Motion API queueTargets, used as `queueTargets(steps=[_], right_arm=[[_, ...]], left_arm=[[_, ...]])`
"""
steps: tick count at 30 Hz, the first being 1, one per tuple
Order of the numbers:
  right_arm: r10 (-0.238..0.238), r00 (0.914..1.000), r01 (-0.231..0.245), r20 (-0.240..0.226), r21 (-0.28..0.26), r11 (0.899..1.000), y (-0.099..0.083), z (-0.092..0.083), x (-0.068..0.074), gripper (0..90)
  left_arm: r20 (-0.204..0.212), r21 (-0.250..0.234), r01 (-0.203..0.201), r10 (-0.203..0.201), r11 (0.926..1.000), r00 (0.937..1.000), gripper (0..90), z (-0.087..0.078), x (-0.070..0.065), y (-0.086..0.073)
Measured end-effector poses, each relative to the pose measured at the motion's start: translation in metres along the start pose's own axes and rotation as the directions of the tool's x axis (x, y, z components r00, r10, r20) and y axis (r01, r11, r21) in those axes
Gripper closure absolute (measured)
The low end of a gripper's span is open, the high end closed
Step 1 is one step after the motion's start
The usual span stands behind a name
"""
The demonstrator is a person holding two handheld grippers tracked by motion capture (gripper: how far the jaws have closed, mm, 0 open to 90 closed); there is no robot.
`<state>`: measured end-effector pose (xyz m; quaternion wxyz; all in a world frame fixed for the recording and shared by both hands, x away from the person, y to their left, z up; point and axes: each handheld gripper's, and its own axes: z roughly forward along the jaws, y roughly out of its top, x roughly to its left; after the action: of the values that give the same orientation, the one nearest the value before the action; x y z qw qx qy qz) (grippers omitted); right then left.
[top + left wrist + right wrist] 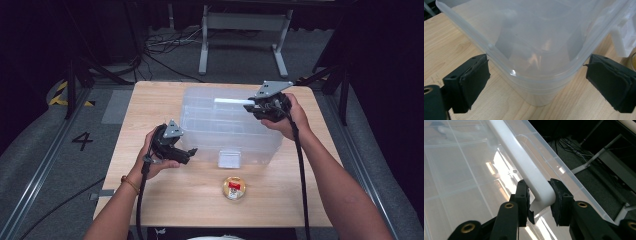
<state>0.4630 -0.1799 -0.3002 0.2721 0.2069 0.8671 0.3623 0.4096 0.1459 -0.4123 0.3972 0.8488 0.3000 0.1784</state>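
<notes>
Right gripper (539,195) clamped on the white handle (524,162) at the bin's (200,107) two o'clock corner; left gripper (536,82) gaping, lid removal barely begun.

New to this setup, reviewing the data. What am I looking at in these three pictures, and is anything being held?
No robot: a person holds a two-jaw gripper in each hand. One camera looks down on the wooden table; the others ride on the grippers, looking along their black jaws. On the table stand a clear plastic storage box with a lid and a small round jar in front of it. The right gripper is clamped on the box's white handle. The left gripper is open, jaws either side of a box corner, not touching.
</notes>
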Motion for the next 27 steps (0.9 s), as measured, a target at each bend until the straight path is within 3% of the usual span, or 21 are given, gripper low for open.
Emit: queueTargets(steps=[15, 22, 25, 27], right_arm=[[-0.001, 1.0, 0.001, -0.001, -0.006, 1.0, -0.01, -0.011, 0.001, 70.9], [0.005, 0.9999, -0.005, 0.016, -0.001, 1.0, -0.01, -0.012, 0.003, 70.8], [0.009, 0.9999, -0.009, 0.012, -0.003, 1.0, -0.011, -0.012, 0.002, 70.9], [0.011, 0.9999, -0.011, 0.011, -0.005, 1.0, -0.011, -0.012, 0.002, 70.9]], left_arm=[[-0.007, -0.005, 0.002, -0.002, 1.0, 1.0, 9.5, 0.0, -0.012, 0.002], [0.017, -0.057, 0.042, -0.041, 0.9975, 0.999, 12.2, -0.007, -0.011, 0.0], [0.003, -0.095, 0.025, -0.025, 0.9952, 0.9997, 16.3, -0.012, -0.013, 0.004], [-0.003, -0.079, 0.025, -0.025, 0.9966, 0.9997, 16.6, -0.012, -0.013, 0.008]])
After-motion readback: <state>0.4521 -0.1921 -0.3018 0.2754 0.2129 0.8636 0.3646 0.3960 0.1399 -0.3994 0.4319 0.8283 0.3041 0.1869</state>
